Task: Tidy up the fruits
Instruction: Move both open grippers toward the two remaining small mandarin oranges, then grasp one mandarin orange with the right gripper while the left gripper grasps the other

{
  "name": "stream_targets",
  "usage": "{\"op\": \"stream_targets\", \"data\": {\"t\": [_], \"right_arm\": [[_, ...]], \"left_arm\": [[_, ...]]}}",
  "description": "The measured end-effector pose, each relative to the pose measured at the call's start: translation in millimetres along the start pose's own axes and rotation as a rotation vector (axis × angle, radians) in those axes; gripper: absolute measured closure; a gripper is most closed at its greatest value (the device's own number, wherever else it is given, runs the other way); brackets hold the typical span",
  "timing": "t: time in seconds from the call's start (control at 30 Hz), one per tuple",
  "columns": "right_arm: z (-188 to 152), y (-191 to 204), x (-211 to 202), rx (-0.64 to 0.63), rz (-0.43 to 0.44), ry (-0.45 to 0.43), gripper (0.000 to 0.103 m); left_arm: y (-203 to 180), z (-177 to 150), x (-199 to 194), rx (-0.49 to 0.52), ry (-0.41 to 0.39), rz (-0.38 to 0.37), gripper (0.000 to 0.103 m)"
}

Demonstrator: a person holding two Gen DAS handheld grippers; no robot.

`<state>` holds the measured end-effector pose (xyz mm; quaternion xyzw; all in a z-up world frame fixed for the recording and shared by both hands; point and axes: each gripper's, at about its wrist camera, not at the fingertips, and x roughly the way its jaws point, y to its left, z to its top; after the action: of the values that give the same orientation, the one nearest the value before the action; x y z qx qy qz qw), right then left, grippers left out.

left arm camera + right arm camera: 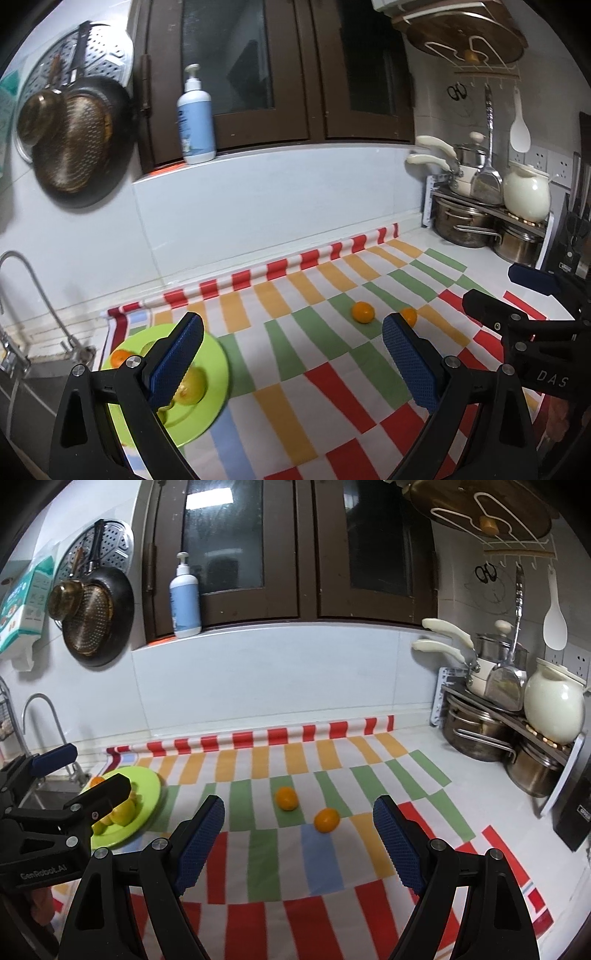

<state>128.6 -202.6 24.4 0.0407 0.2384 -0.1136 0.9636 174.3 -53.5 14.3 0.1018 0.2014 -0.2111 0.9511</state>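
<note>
You're mid-approach: both the left gripper [291,354] and right gripper [299,834] gape wide, empty; centre right jaws on the nearer small round orange fruit [327,820] ahead, then close.

Left claw [291,354] open, empty; two oranges [362,312] on cloth [295,376].

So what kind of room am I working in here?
Most likely a home kitchen counter: a sink faucet at the left, a frying pan hanging on the tiled wall, and stacked steel pots on a rack at the right.
</note>
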Motion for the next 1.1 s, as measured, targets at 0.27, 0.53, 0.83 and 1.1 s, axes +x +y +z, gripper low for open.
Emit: {"op": "stream_targets", "data": {"t": [0.27, 0.53, 0.83, 1.1], "right_arm": [[3.4, -16.0, 17.1, 0.005, -0.022, 0.017, 0.02], [0.4, -24.8, 43.5, 0.014, -0.034, 0.052, 0.02], [-9.4, -33.4, 86.4, 0.047, -0.022, 0.132, 0.03], [-22.3, -39.8, 123.3, 0.066, -0.006, 0.207, 0.04]], "left_arm": [[-13.4, 7.4, 26.5, 0.054, -0.003, -0.064, 0.004], [-19.2, 8.2, 63.1, 0.099, 0.034, -0.13, 0.009], [-28.1, 1.4, 117.7, 0.146, 0.107, -0.207, 0.017], [-38.2, -7.3, 161.2, 0.177, 0.176, -0.281, 0.021]]}}
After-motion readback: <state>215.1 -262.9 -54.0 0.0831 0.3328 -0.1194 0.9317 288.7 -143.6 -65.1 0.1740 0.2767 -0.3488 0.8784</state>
